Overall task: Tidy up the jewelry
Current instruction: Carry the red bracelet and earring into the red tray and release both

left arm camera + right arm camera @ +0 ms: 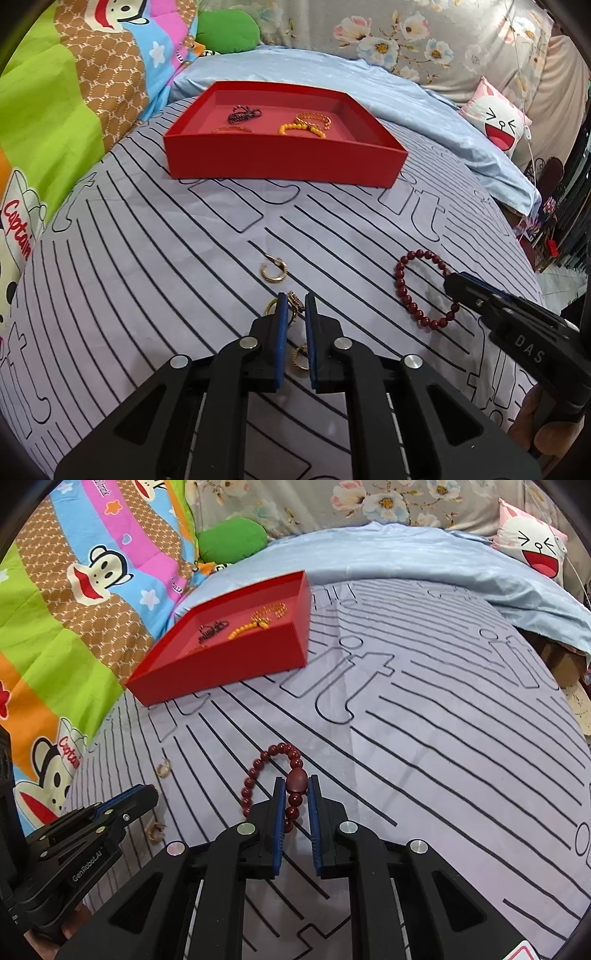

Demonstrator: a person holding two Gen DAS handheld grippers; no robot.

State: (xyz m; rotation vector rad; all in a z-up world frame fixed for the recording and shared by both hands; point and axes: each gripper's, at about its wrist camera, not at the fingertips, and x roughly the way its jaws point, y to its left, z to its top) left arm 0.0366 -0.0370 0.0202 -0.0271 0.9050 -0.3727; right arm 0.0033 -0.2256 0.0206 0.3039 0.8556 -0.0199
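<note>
A red tray [280, 158] lies on the striped bedsheet and holds a dark bracelet [243, 112], an orange bead bracelet [295, 127] and a gold chain [314, 117]. My left gripper [293, 304] is shut on a gold earring [293, 301] low on the sheet. Another gold hoop earring [274, 270] lies just beyond it, and a third [300, 357] sits under the fingers. My right gripper [296, 786] is shut on the big bead of a dark red bead bracelet [271, 775]. In the right wrist view the tray [229, 664] is at upper left.
A colourful cartoon quilt [55, 110] is heaped on the left, a light blue blanket [424, 110] lies behind the tray, and a cartoon cushion [498, 122] rests at the far right. The bed edge drops off at the right [535, 240].
</note>
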